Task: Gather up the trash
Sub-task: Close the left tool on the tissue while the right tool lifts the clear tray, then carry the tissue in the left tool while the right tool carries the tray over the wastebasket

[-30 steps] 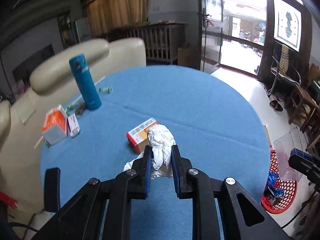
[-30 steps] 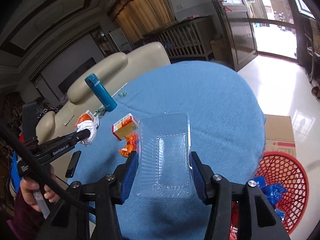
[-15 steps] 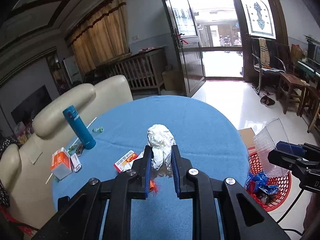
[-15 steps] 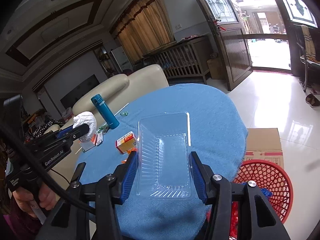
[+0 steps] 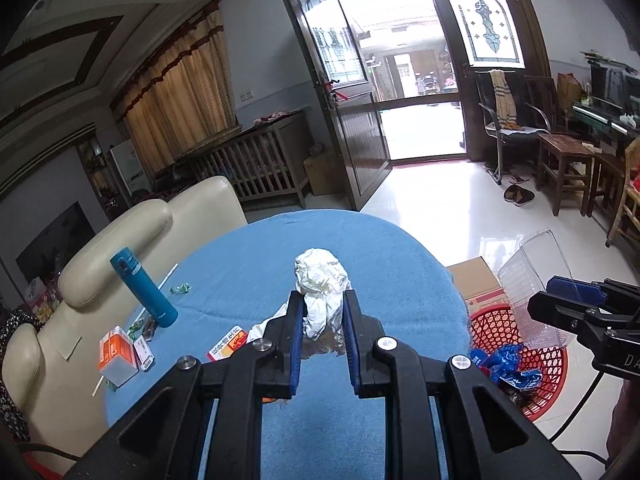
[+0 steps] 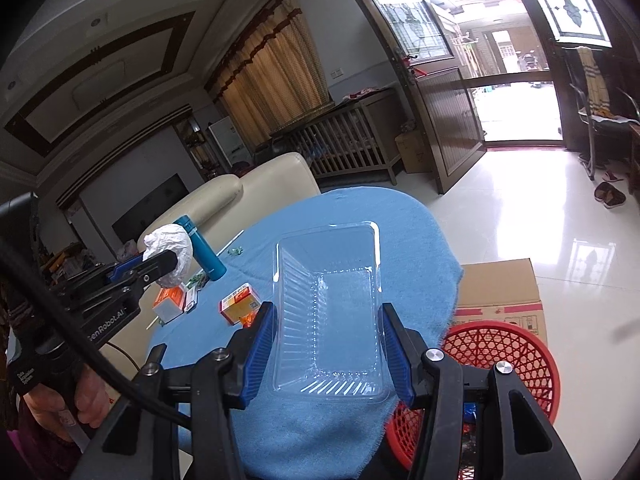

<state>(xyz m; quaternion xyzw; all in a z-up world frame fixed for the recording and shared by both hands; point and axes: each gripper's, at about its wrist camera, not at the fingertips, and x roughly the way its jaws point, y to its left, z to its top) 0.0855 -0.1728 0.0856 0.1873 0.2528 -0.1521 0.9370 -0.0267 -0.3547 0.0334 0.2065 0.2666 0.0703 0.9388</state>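
My left gripper (image 5: 322,300) is shut on a crumpled white paper wad (image 5: 322,280) and holds it high above the blue table (image 5: 248,264). The wad also shows in the right wrist view (image 6: 170,246). My right gripper (image 6: 328,312) is shut on a clear plastic tray (image 6: 330,300), held near the table's right edge. In the left wrist view the tray (image 5: 532,276) hangs above the red mesh basket (image 5: 516,360) on the floor. The basket (image 6: 500,360) holds blue wrappers (image 5: 508,364).
On the table stand a teal bottle (image 5: 144,288), an orange-white carton (image 5: 116,356), an orange box (image 5: 226,344) and small wrappers (image 5: 180,289). A cardboard box (image 6: 500,288) sits behind the basket. A cream sofa (image 5: 132,232) is left of the table.
Both grippers have risen and tilted up with their loads; the table looks smaller and farther. The tray has moved closer over the red basket.
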